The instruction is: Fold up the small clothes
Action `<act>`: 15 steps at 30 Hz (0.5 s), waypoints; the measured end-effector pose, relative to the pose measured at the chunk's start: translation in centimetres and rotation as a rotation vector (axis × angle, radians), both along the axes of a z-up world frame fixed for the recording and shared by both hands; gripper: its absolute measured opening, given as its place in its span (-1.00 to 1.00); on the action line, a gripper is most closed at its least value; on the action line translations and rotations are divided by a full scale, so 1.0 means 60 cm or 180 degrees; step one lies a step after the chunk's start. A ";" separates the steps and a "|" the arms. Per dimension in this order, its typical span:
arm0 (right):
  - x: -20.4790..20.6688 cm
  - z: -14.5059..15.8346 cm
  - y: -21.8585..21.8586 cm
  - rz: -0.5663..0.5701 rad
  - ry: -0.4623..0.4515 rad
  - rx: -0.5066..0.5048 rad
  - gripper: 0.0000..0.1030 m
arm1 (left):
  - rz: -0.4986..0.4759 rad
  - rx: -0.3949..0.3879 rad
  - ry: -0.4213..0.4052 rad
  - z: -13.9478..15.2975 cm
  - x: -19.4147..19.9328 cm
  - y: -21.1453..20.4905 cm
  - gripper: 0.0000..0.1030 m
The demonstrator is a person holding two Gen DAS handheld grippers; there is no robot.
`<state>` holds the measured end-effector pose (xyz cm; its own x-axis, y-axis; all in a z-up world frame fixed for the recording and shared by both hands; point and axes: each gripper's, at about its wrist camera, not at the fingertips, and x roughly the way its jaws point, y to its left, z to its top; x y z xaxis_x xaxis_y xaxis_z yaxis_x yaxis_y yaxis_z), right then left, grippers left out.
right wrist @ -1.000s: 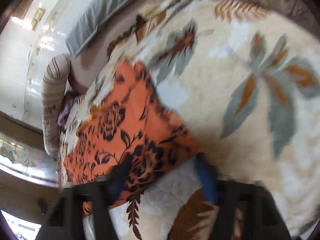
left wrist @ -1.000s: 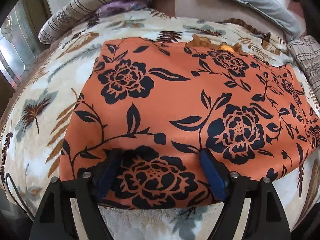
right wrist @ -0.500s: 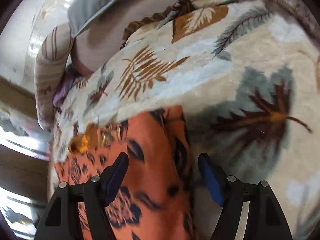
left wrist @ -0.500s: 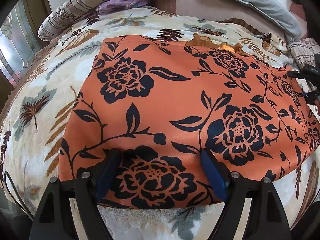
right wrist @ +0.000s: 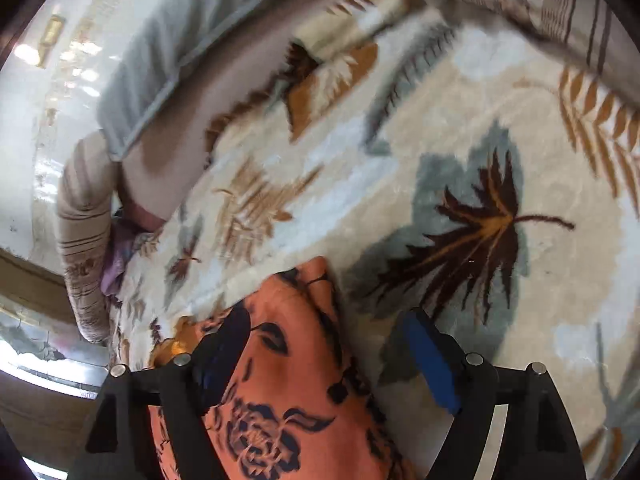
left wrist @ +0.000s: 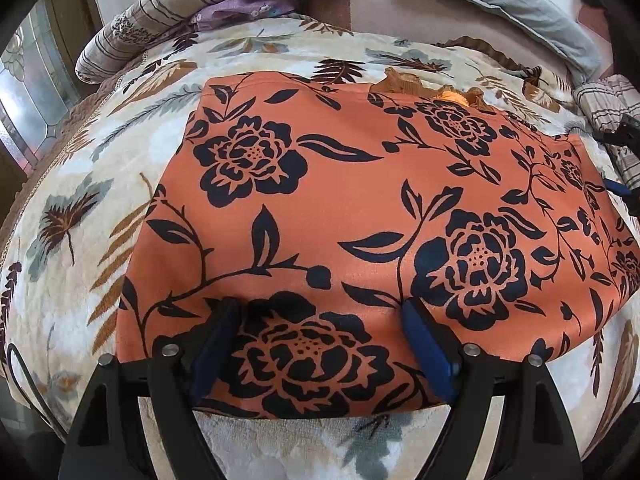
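Left wrist view: one orange floral garment (left wrist: 360, 208) lies flat on leaf-print blanket (left wrist: 72, 208) | left gripper (left wrist: 320, 344) wide open, straddling near hem, holding nothing | right gripper (right wrist: 324, 360) opening over far corner (nothing gripped) | risk: pads likely snag blanket pile with cloth | count: one garment, two grippers

left claw (left wrist: 316, 344) spread wide, right claw (right wrist: 328, 356) opening
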<state>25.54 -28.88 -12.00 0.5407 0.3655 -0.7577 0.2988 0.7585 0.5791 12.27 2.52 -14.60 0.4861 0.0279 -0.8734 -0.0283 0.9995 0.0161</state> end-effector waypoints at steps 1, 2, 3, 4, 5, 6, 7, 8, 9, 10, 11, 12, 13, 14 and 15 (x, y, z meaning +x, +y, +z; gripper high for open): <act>0.001 -0.001 0.007 0.0108 0.0026 0.0023 0.60 | -0.0001 0.0007 0.0002 0.000 0.000 0.000 0.62; 0.003 -0.005 0.012 0.0206 0.0066 0.0030 0.60 | 0.0000 0.0007 0.0004 0.000 0.000 0.000 0.62; 0.009 -0.015 0.021 0.0359 0.0165 0.0027 0.56 | 0.0000 0.0001 0.0005 0.000 0.000 0.000 0.62; 0.014 -0.027 0.027 0.0482 0.0284 -0.0041 0.28 | 0.0000 0.0007 0.0004 0.000 0.000 -0.001 0.62; 0.015 -0.037 0.026 0.0494 0.0428 -0.0183 -0.10 | -0.0004 0.0019 0.0005 0.000 0.000 -0.001 0.62; 0.012 -0.047 0.014 0.0378 0.0501 -0.0150 -0.38 | -0.0008 0.0032 0.0006 0.000 0.000 -0.002 0.62; 0.006 -0.046 0.003 0.0258 0.0477 -0.0063 -0.38 | -0.0014 0.0039 0.0005 0.001 0.000 -0.002 0.62; -0.001 -0.036 -0.002 0.0147 0.0439 -0.0142 -0.37 | -0.0031 0.0046 -0.0013 0.004 -0.001 -0.002 0.62; -0.009 -0.017 0.002 0.0125 0.0376 -0.0356 -0.26 | -0.0045 0.0037 -0.0033 0.008 -0.002 -0.001 0.62; -0.016 0.002 0.010 0.0110 0.0340 -0.0595 0.00 | -0.0052 0.0010 -0.0067 0.015 -0.005 0.001 0.62; -0.026 0.026 0.018 0.0082 0.0262 -0.0813 0.26 | -0.0038 -0.0042 -0.0141 0.027 -0.011 0.009 0.62; -0.045 0.060 0.029 0.0049 0.0060 -0.1005 0.56 | -0.0009 -0.0107 -0.0248 0.041 -0.018 0.021 0.62; -0.055 0.077 0.040 0.0052 -0.0052 -0.1061 0.56 | 0.0025 -0.0165 -0.0344 0.054 -0.028 0.035 0.62; -0.077 0.104 0.056 0.0107 -0.0233 -0.1053 0.56 | 0.0084 -0.0222 -0.0426 0.067 -0.039 0.054 0.62; -0.089 0.117 0.070 0.0169 -0.0341 -0.0995 0.56 | 0.0167 -0.0303 -0.0478 0.077 -0.052 0.079 0.62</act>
